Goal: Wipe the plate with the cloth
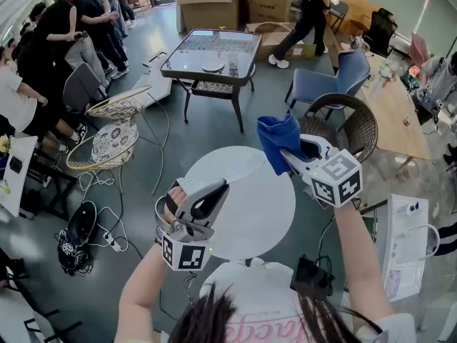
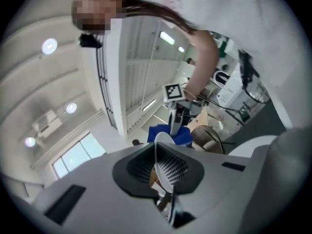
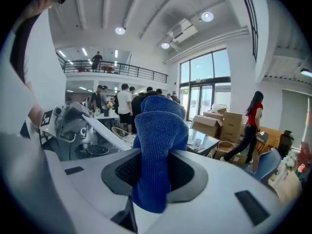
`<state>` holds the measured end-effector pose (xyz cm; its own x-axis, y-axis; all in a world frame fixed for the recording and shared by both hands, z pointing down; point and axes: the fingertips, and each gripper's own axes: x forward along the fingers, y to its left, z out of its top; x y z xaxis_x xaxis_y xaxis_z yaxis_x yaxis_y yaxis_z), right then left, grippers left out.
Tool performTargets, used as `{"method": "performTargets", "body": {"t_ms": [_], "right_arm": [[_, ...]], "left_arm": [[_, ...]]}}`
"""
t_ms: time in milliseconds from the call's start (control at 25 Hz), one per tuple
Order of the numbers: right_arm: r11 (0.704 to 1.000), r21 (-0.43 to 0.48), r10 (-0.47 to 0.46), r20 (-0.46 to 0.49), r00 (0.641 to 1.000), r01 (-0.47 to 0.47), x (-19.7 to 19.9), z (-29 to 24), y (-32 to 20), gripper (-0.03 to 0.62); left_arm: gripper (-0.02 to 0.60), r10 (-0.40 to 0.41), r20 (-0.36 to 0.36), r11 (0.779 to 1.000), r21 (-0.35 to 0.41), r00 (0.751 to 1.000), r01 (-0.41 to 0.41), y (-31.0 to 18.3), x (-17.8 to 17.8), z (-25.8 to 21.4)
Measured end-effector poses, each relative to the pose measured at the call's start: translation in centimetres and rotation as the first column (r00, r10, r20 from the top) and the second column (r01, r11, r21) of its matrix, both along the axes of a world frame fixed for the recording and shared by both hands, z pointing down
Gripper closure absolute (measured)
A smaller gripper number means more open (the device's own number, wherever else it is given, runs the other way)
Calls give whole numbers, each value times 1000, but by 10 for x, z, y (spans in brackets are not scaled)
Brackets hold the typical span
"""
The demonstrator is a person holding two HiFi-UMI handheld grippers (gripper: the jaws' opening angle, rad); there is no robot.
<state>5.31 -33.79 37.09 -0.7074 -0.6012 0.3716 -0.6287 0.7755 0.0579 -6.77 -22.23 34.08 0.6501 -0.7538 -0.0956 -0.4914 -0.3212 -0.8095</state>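
Observation:
A large round white plate [image 1: 250, 206] is up in the air in front of me in the head view. My left gripper [image 1: 214, 191] is shut on its left rim; in the left gripper view the thin plate edge [image 2: 163, 147] runs between the pads. My right gripper [image 1: 289, 156] is shut on a blue cloth [image 1: 277, 138], which hangs over the plate's upper right edge; whether it touches the plate I cannot tell. The right gripper view shows the cloth [image 3: 158, 140] bunched between the jaws, with the plate [image 3: 106, 132] and the left gripper [image 3: 70, 121] to the left.
A glass-topped table [image 1: 214, 52] stands ahead, with cardboard boxes [image 1: 214, 2] behind it. A wicker chair [image 1: 353, 123], a blue chair [image 1: 332, 81] and a wooden table [image 1: 396, 113] are to the right. Wicker seats [image 1: 114, 134], cables and several people fill the left side.

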Motion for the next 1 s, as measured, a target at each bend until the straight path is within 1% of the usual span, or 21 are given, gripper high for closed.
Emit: {"method": "performTargets", "body": {"t_ms": [40, 80, 120, 160, 200, 240, 280, 320, 360, 400, 440, 480, 560, 600, 640, 680, 720, 760, 880, 1000], "right_arm": [[1000, 22, 17, 25, 1000, -18, 3, -8, 5, 461], [999, 39, 32, 50, 998, -34, 5, -14, 11, 461], [997, 51, 46, 75, 996, -50, 7, -20, 16, 461], [996, 59, 60, 100, 993, -66, 9, -24, 21, 462], [995, 63, 74, 123, 990, -83, 11, -28, 26, 462], [993, 65, 89, 143, 986, -99, 13, -30, 31, 461], [991, 67, 102, 158, 982, -114, 14, -31, 35, 461], [990, 69, 113, 170, 979, -126, 15, -32, 40, 462], [988, 74, 120, 178, 977, -135, 15, -32, 44, 461], [987, 79, 125, 184, 975, -142, 15, -32, 48, 461], [985, 83, 130, 190, 973, -148, 14, -32, 51, 461], [984, 86, 136, 197, 971, -155, 13, -32, 55, 461], [981, 88, 150, 214, 965, -173, 11, -31, 60, 461], [980, 88, 158, 220, 963, -181, 10, -30, 62, 461], [978, 85, 167, 225, 960, -190, 9, -27, 64, 461], [977, 79, 175, 230, 957, -198, 7, -24, 66, 461], [976, 71, 184, 233, 955, -206, 6, -20, 68, 461], [975, 64, 194, 235, 953, -214, 5, -16, 70, 461], [969, 46, 228, 223, 948, -243, 5, -4, 73, 462], [967, 22, 245, 212, 946, -255, 4, 6, 75, 462]], "left_arm": [[560, -24, -77, 998, -55, 997, 19, -7, -6, -1], [560, -51, -149, 993, -114, 987, 34, -13, -12, 0], [561, -81, -214, 983, -177, 973, 43, -20, -18, 1], [561, -112, -280, 970, -239, 953, 44, -26, -24, 3], [561, -144, -364, 954, -299, 920, 31, -31, -29, 4], [561, -176, -458, 936, -351, 871, 4, -36, -34, 5], [561, -203, -532, 919, -393, 822, -27, -40, -38, 7], [561, -225, -577, 902, -428, 785, -55, -43, -42, 11], [563, -246, -608, 884, -461, 755, -83, -47, -45, 16], [562, -270, -640, 863, -493, 719, -114, -50, -49, 20], [562, -299, -677, 839, -523, 673, -153, -53, -52, 25], [562, -331, -713, 812, -549, 618, -198, -56, -55, 29], [561, -399, -770, 755, -584, 498, -298, -61, -59, 35], [562, -432, -787, 728, -593, 441, -345, -63, -61, 39], [561, -461, -797, 704, -596, 390, -386, -64, -62, 42], [561, -485, -802, 685, -596, 348, -420, -65, -62, 46], [561, -504, -804, 670, -594, 314, -445, -66, -63, 49], [561, -520, -804, 659, -592, 288, -464, -66, -64, 51], [561, -550, -802, 638, -584, 233, -503, -65, -66, 57], [561, -568, -804, 629, -562, 175, -537, -63, -72, 63]]}}
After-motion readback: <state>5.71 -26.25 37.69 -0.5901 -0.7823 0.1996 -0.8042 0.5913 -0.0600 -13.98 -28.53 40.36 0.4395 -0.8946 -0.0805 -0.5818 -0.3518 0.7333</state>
